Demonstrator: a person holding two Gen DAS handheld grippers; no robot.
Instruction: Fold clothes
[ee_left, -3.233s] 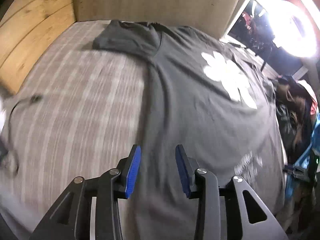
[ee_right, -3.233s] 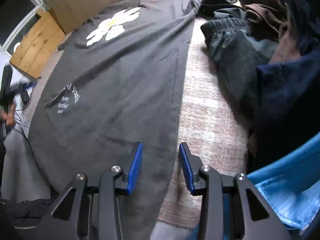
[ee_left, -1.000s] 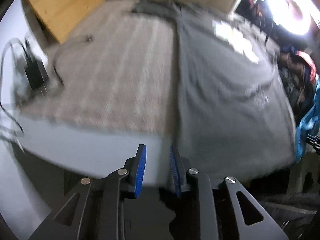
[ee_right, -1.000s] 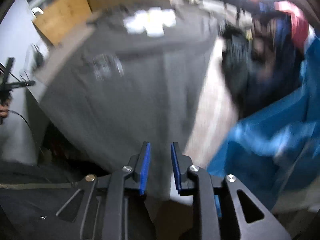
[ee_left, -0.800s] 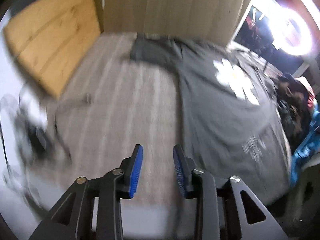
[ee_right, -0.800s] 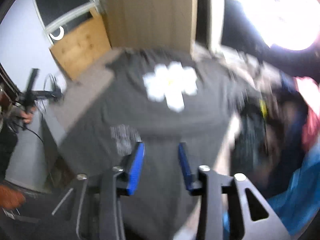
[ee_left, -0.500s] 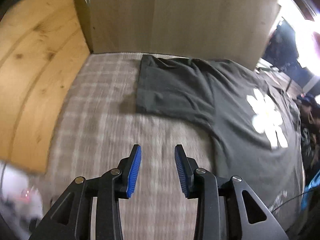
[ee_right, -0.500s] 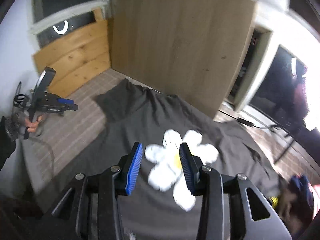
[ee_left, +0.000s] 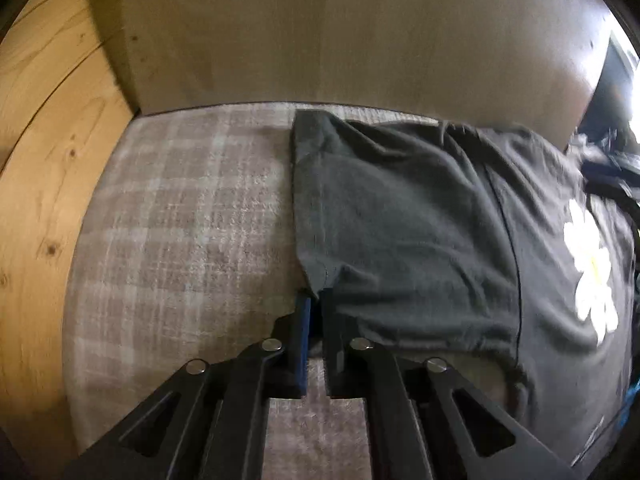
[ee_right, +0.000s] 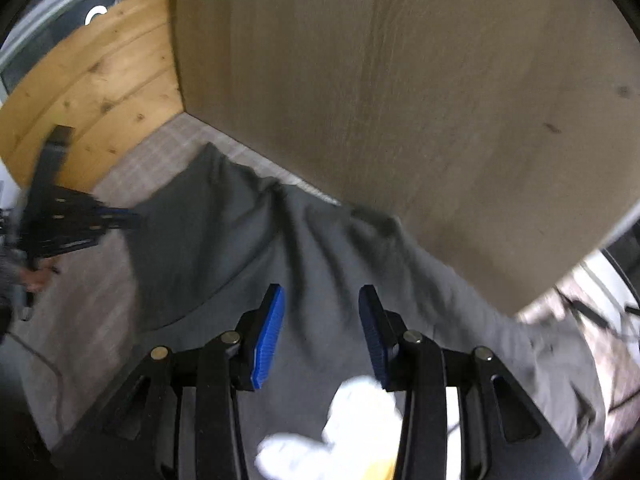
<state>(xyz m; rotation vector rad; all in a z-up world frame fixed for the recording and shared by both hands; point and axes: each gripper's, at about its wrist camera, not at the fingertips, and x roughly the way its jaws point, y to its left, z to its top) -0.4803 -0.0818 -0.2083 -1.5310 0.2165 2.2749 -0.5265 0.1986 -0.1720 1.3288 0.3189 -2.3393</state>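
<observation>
**Sleeve corner pinched on the bed**

A wood panel (ee_left: 360, 32) walls off the far edge of the plaid bed (ee_left: 180, 208). The dark T-shirt (ee_left: 420, 216) lies flat there; the left tool (ee_left: 314, 308) pinches its sleeve corner. The right tool (ee_right: 322, 316) hangs spread above the shirt's chest.

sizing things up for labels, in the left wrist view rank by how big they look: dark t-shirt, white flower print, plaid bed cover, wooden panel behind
1. wooden panel
2. dark t-shirt and plaid bed cover: look alike, no ranking
3. white flower print, clearly smallest, though fisheye edges squeeze it
</observation>
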